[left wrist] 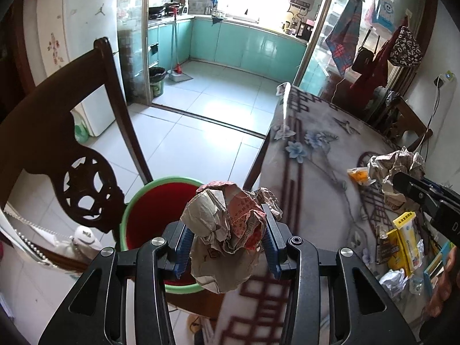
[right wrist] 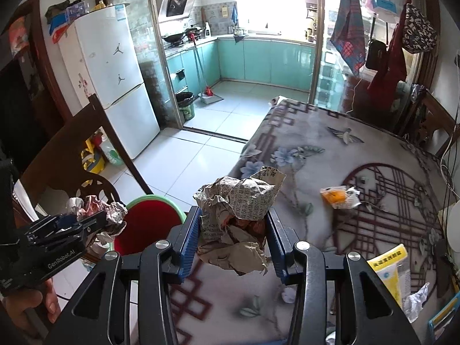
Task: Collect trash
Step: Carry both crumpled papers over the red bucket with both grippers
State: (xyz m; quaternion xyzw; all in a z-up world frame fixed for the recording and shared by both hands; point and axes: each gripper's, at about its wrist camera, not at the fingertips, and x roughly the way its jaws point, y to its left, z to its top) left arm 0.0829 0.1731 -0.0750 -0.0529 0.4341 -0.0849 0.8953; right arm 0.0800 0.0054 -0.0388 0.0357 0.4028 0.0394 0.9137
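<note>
My left gripper (left wrist: 224,218) is shut on a crumpled ball of brown and red-printed paper (left wrist: 227,235). It hangs over the table's edge, beside a red bin with a green rim (left wrist: 143,210) on the floor. My right gripper (right wrist: 233,212) is shut on a wad of crumpled newspaper (right wrist: 238,201) above the flowered tablecloth (right wrist: 316,149). In the right wrist view the left gripper (right wrist: 103,218) with its paper (right wrist: 95,205) is over the red bin (right wrist: 146,227). An orange snack packet (right wrist: 336,197) lies on the cloth.
A dark carved wooden chair (left wrist: 86,189) stands close to the bin's left. A yellow box (right wrist: 391,267), foil scraps (right wrist: 417,302) and other small packets lie at the table's right. Behind are a white fridge (right wrist: 115,80), a black-lined kitchen bin (right wrist: 185,106) and a tiled floor.
</note>
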